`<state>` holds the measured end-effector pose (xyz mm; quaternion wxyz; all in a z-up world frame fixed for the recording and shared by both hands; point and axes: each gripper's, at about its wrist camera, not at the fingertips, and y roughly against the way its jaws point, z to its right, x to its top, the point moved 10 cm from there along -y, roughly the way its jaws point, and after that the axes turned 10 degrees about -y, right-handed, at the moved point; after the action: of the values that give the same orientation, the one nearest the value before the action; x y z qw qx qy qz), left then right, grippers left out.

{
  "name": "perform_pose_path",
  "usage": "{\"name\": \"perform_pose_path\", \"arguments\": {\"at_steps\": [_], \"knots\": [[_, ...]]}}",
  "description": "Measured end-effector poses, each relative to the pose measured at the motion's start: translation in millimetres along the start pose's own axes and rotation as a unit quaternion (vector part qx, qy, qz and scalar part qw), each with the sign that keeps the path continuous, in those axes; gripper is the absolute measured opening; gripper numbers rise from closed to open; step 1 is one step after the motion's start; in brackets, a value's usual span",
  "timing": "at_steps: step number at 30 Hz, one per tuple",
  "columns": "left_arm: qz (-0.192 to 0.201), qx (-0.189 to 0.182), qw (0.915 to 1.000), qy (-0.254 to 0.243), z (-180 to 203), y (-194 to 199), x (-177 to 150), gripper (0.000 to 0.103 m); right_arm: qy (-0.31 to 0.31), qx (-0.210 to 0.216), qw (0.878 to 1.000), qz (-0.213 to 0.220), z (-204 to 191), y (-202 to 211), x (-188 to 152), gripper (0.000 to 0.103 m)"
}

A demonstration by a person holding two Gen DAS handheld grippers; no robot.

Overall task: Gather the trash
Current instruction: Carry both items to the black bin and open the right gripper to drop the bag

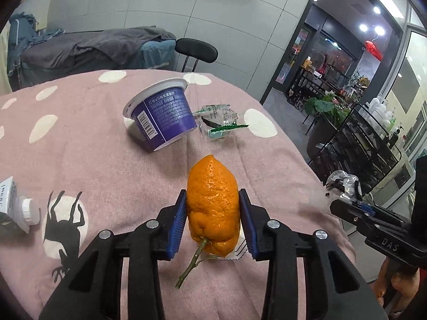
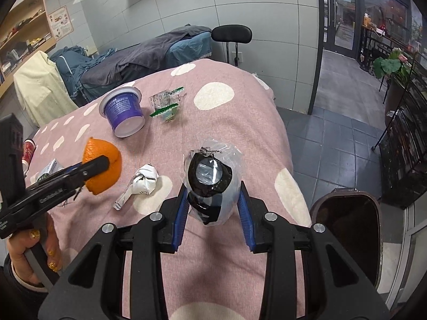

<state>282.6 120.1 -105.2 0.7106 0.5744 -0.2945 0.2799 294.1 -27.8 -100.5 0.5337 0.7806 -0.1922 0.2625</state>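
Note:
My left gripper (image 1: 212, 194) is shut on an orange citrus fruit (image 1: 212, 202) with a green stem, its blue pads pressing both sides just above the pink spotted cloth (image 1: 93, 146). My right gripper (image 2: 212, 188) is shut on a crumpled clear plastic wrapper with black print (image 2: 210, 170), held over the cloth near the table's right edge. In the right wrist view the orange (image 2: 106, 152) shows at the left in the other gripper. A purple yogurt cup (image 1: 162, 114) lies on its side farther back, beside a clear wrapper with green edges (image 1: 218, 122).
A crumpled white wrapper (image 2: 144, 181) lies between the two grippers. A brown open bin (image 2: 349, 226) stands on the floor right of the table. A small carton with a white cap (image 1: 13, 205) and a red can (image 2: 28, 149) sit at the left. A black chair (image 2: 232, 34) stands behind.

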Motion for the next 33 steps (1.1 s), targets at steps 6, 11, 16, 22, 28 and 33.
{"name": "perform_pose_path", "arguments": {"at_steps": [6, 11, 16, 22, 28, 33], "knots": [[0.019, -0.016, 0.9995, -0.018, 32, 18, 5, 0.037, -0.017, -0.002, 1.000, 0.011, 18, 16, -6, 0.036], [0.024, -0.040, 0.9983, -0.035, 63, 21, 4, 0.037, -0.032, -0.009, 0.999, 0.020, 37, 31, -15, 0.036], [0.022, -0.061, 0.9965, -0.052, 94, 22, -5, 0.037, -0.053, -0.021, 0.998, 0.030, 64, 48, -23, 0.036], [0.014, -0.093, 0.9931, -0.070, 132, 14, -11, 0.037, -0.082, -0.049, 0.995, 0.036, 105, 62, -36, 0.036], [0.005, -0.120, 0.9889, -0.088, 166, 8, -17, 0.037, -0.123, -0.084, 0.988, 0.032, 156, 69, -53, 0.036], [0.001, -0.134, 0.9853, -0.106, 191, 3, -19, 0.037, -0.145, -0.121, 0.982, 0.025, 193, 67, -68, 0.036]]}}
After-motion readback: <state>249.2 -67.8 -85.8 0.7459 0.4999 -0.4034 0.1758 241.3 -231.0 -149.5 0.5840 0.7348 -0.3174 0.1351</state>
